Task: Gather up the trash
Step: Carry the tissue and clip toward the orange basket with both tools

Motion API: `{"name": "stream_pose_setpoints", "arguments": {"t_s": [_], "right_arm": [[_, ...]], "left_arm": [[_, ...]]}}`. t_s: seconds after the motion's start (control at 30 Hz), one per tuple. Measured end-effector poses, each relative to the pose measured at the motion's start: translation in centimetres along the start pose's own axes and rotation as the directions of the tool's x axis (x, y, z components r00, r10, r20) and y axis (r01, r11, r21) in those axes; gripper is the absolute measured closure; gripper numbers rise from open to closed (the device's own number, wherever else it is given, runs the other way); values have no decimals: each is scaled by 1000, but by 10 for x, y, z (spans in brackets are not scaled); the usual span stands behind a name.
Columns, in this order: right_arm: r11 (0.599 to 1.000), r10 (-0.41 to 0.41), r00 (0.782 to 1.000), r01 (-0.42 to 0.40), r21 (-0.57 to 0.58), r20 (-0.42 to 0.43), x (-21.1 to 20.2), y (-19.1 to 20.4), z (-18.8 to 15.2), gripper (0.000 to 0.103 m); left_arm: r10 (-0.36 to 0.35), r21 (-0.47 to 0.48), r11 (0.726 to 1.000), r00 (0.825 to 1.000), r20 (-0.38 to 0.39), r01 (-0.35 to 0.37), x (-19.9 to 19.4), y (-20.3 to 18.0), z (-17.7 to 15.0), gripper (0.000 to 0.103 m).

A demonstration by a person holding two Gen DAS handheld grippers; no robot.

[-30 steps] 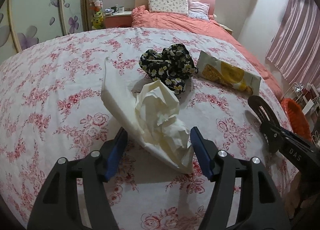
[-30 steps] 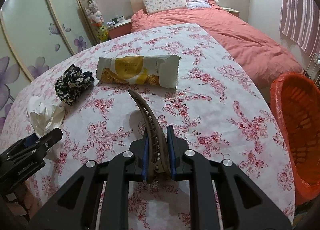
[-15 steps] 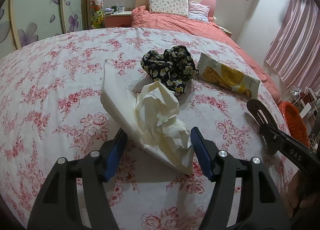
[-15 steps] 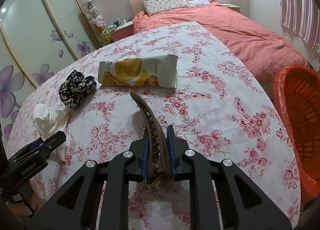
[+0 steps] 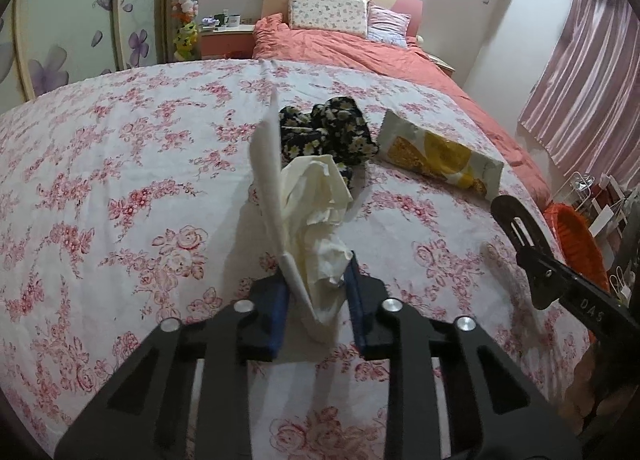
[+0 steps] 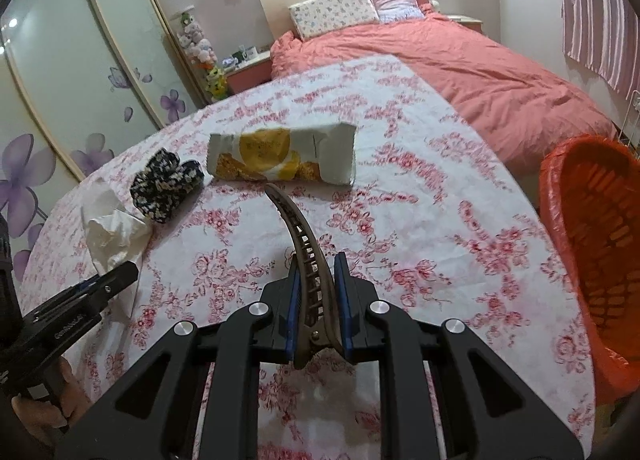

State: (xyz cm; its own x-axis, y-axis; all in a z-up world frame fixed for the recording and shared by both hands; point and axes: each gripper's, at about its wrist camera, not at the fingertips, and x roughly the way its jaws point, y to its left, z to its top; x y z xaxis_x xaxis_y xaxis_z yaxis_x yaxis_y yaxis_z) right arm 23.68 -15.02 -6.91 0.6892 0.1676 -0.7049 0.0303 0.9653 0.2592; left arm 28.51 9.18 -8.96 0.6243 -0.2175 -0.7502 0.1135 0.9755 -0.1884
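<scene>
Left claw [image 5: 316, 284] — jaws closing on the crumpled tissue [image 5: 316, 211], whose lower end sits between the blue pads; both pads look to be pressing on the paper, and a long white flap of it stands up toward the scrunchie. Right claw [image 6: 316, 300] — nearly shut, clamped on a brown hair clip [image 6: 304, 248] that juts forward from between its pads, curved tip pointing at the wrapper.

All places relative to the scrunchie [image 5: 326, 131], black with small daisies, lying on the flowered counter [image 5: 120, 179]:
- tissue: just beside it on the near side, upper folds overlapping its edge in the left wrist view.
- snack wrapper [image 5: 440, 155], white and yellow: near it, to its right, lying flat.
- hair clip: nearer the cameras and to the right, past the wrapper's near edge.
- orange bin [image 6: 592, 244]: well apart, beyond the counter's right edge.
- bed [image 6: 460, 71] with pink cover: behind, past the counter's far edge.
</scene>
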Motion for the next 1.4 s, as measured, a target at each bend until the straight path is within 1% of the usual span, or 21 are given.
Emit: {"name": "stream_pose_setpoints", "arguments": {"t_s": [0.23, 0.4, 0.6, 0.7, 0.8, 0.9, 1.0, 1.03, 1.1, 1.3, 1.33, 1.4], "right_arm": [[1000, -6, 999, 5, 13, 43, -24, -6, 4, 87], [999, -15, 995, 12, 31, 101, -50, -14, 10, 87], [997, -48, 983, 38, 63, 179, -84, -30, 13, 87], [994, -81, 972, 61, 92, 221, -102, -43, 13, 87], [989, -119, 961, 92, 119, 248, -115, -57, 11, 87], [981, -158, 950, 121, 150, 269, -127, -74, 9, 87], [972, -191, 940, 141, 187, 284, -135, -91, 8, 87], [969, -199, 937, 145, 198, 286, -136, -97, 7, 87], [961, -220, 931, 156, 227, 290, -139, -111, 7, 87], [939, -258, 921, 168, 301, 292, -142, -149, 6, 87], [936, -260, 921, 166, 311, 291, -141, -154, 6, 87], [927, -262, 922, 157, 341, 286, -139, -168, 7, 87]], "left_arm": [[-18, 5, 1000, 999, 34, 18, -20, -11, 1, 79], [-51, 29, 998, 996, 74, 49, -42, -29, 5, 79], [-128, 86, 989, 986, 111, 119, -67, -73, 7, 79], [-180, 125, 978, 976, 120, 165, -77, -98, 8, 79], [-232, 164, 964, 965, 119, 211, -83, -125, 8, 79], [-286, 210, 943, 952, 109, 259, -85, -158, 5, 79], [-329, 243, 923, 940, 92, 300, -84, -183, 2, 79], [-349, 257, 912, 934, 82, 319, -82, -196, 0, 79], [-369, 273, 900, 927, 69, 339, -78, -210, -2, 79], [-434, 329, 853, 901, 17, 405, -63, -262, -4, 79], [-447, 342, 841, 894, 3, 419, -59, -275, -5, 79], [-460, 360, 826, 888, -13, 434, -53, -290, -7, 79]]}}
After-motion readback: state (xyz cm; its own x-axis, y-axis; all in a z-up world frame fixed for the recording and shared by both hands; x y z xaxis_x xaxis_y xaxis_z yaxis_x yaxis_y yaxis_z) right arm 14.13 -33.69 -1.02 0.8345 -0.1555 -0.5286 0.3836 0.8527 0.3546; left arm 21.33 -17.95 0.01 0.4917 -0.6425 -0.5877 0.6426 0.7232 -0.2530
